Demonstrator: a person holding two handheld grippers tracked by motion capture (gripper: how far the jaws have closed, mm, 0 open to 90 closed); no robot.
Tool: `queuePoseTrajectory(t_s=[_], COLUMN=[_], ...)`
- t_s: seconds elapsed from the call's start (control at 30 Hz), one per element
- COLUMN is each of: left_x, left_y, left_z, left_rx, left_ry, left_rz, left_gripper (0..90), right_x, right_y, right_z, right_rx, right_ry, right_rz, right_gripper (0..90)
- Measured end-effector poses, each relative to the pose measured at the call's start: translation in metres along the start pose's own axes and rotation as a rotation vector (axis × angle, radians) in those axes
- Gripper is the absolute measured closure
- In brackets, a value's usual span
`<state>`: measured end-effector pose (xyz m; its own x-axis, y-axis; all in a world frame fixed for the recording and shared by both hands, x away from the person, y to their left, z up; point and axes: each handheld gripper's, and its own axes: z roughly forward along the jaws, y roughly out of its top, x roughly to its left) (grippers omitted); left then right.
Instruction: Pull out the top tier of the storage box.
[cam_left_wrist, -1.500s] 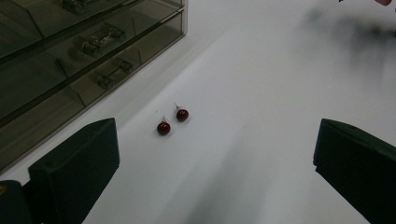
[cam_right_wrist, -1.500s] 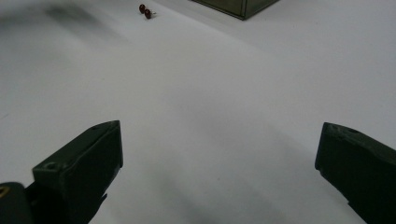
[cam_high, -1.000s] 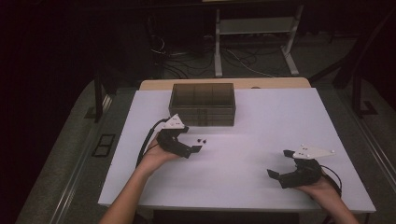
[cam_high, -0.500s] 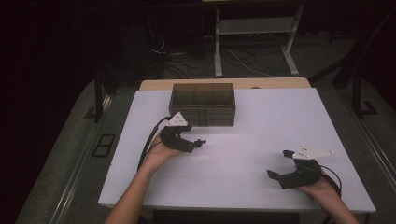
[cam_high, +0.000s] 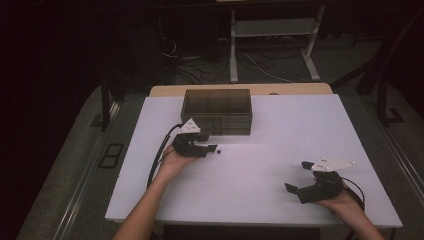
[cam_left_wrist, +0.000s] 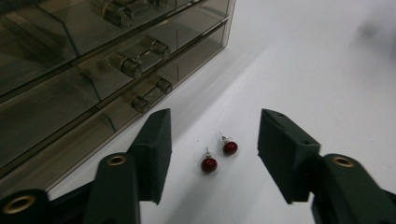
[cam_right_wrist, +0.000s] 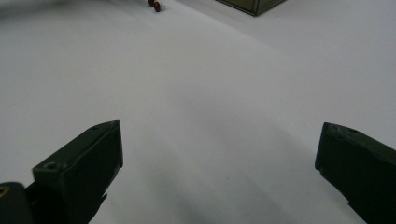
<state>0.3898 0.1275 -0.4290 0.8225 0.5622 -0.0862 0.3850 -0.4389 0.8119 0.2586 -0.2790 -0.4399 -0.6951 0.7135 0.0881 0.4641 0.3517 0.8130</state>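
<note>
From the high view, my left gripper (cam_high: 212, 149) sits just in front of the smoky translucent plastic drawer box (cam_high: 216, 111) on the white table (cam_high: 280, 130), its tips right at a tiny dark speck that I take to be the earrings; my right gripper (cam_high: 298, 176) rests well off to the side with nothing near its tips. In the left gripper view, the two small dark-red bead stud earrings with thin metal posts (cam_left_wrist: 217, 156) lie on the table between my jaws, apart from both pads, with the drawer fronts and their knobs just beyond my left jaw. The jaws have just been closing and now stand about half open, gripping nothing yet. I judge these studs to be very light, hard and round, so they may well skid or pop out sideways when squeezed; the posts look thin and could bend. I would take one bead at a time across its round body, low against the table, with a gentle squeeze. In the right gripper view, my jaws stand wide apart and empty over bare table, and the earrings (cam_right_wrist: 155, 4) lie far ahead of them, near a corner of the box (cam_right_wrist: 252, 4).
</note>
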Motion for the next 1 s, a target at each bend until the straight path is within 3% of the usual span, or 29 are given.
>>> queuePoseTrajectory(t_s=[0.53, 1.0], left_x=[-0.001, 0.002], left_y=[-0.006, -0.012], left_z=[0.017, 0.024], left_rx=[0.061, 0.105], left_ry=[0.012, 0.003], left_rz=[-0.001, 0.004], left_gripper=[66.0, 74.6], right_x=[0.001, 0.000], right_y=[0.000, 0.000], right_z=[0.001, 0.001], right_rx=[0.003, 0.006], right_ry=[0.005, 0.006], right_rz=[-0.002, -0.005], right_gripper=[0.4, 0.4])
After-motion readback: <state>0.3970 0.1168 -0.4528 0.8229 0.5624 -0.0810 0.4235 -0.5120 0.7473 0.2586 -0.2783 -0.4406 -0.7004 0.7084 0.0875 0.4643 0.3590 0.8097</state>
